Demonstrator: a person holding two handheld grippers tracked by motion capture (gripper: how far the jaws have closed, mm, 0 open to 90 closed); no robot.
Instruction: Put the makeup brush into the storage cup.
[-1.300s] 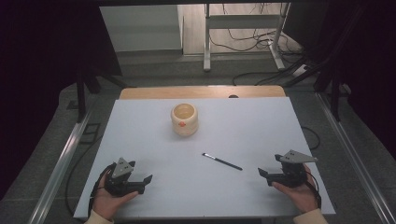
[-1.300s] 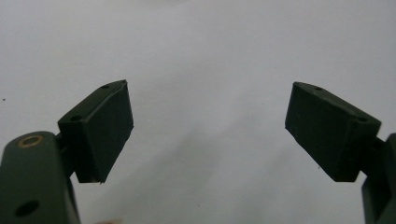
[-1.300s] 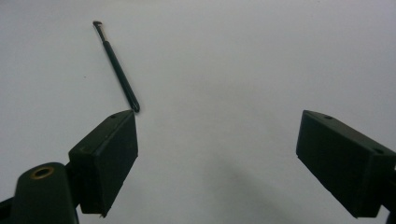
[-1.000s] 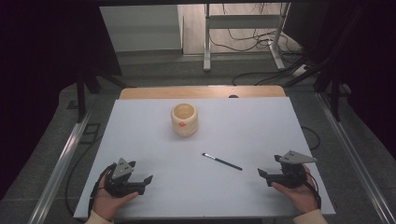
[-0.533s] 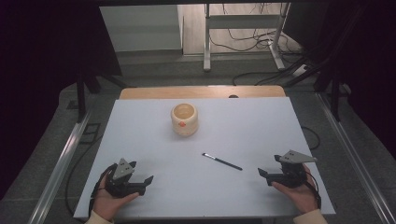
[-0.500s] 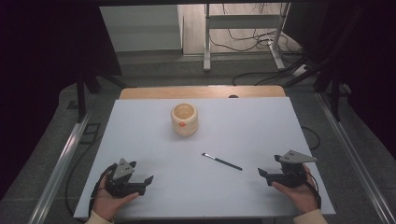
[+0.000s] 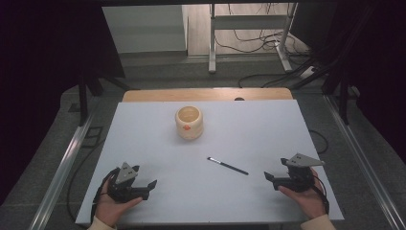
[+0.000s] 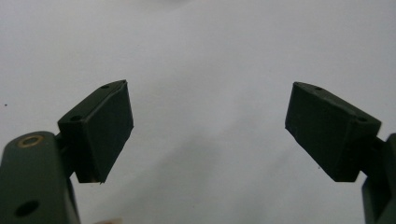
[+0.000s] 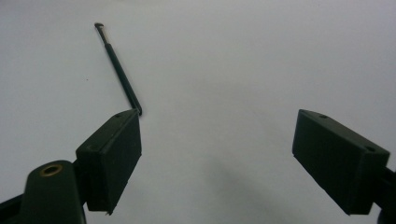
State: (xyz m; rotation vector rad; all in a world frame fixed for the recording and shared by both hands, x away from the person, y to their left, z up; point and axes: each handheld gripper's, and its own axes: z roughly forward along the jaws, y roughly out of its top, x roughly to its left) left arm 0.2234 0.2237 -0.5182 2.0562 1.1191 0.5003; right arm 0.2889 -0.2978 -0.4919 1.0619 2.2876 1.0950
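A thin dark brush (image 7: pixel 228 166) lies flat on the white table (image 7: pixel 258 129), right of centre. Behind it, near the middle, stands a pale wooden cup (image 7: pixel 188 122) with an orange mark on its side. My left gripper (image 7: pixel 149 188) rests at the front left, held in a hand, jaws wide apart with bare table between them (image 8: pixel 208 135). My right gripper (image 7: pixel 269 179) rests at the front right, open too. In the right gripper view (image 9: pixel 217 161) the brush (image 9: pixel 119 70) runs away from the left jaw's tip, outside the gap.
The white sheet covers a wooden tabletop whose edge (image 7: pixel 206 94) shows at the back. Metal rails (image 7: pixel 62 163) run along both sides. Cables (image 7: pixel 268 76) and a stand's legs lie on the floor behind.
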